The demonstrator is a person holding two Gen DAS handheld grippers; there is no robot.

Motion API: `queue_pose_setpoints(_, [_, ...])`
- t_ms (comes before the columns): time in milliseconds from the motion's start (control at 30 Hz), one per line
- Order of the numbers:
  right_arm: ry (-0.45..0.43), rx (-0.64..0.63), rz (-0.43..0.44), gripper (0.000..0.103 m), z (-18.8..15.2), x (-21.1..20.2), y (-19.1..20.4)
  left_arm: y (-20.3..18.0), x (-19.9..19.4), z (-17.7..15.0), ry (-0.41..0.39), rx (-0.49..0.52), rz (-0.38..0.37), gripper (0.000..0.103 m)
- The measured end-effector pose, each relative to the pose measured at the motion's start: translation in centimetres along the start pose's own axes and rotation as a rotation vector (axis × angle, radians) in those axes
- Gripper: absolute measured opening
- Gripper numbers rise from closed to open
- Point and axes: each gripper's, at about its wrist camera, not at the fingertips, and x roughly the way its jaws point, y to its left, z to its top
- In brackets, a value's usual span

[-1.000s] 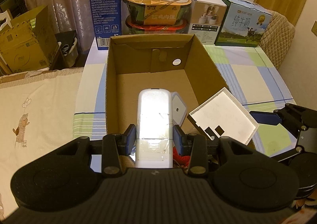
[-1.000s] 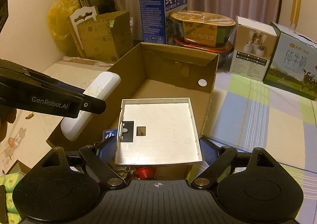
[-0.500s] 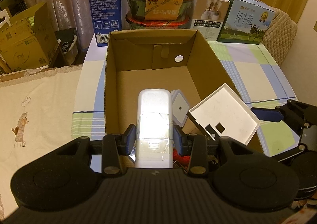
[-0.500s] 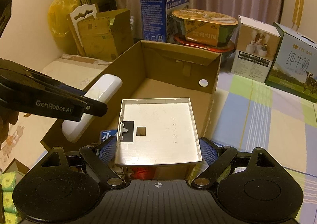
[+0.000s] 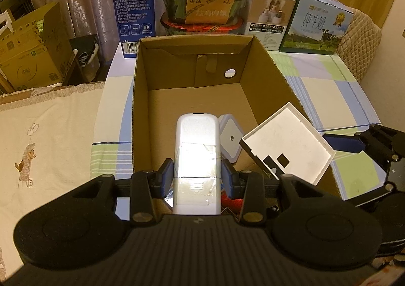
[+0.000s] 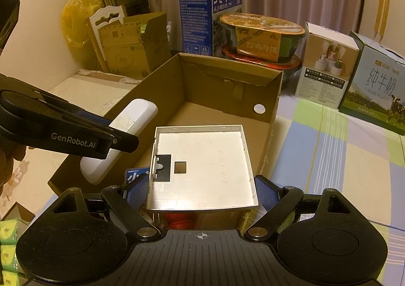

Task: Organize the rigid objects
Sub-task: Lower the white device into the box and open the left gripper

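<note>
Cardboard box (image 5: 202, 98), open-topped on the checked tablecloth (image 5: 329, 88), loomed closer and fuller in both wrist views than a second before, with its far wall at twelve o'clock. Left gripper (image 5: 197, 174) clamped narrow on the white rounded device (image 5: 196, 144), carried over the near rim beside a small square white item (image 5: 231, 137) lying inside at one o'clock; right gripper (image 6: 201, 191) spread wide on the flat white square cover (image 6: 202, 167), held level above the box's near right corner. Judged as an advance toward lowering both pieces in, neither yet released.
</note>
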Motion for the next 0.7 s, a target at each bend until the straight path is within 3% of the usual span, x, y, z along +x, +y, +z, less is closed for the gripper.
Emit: queue_pose_setpoints(700, [0.000, -0.002, 0.001, 0.085, 0.36, 0.13, -0.25, 0.13, 0.32, 0.28, 0.005, -0.004, 0.003, 0.035])
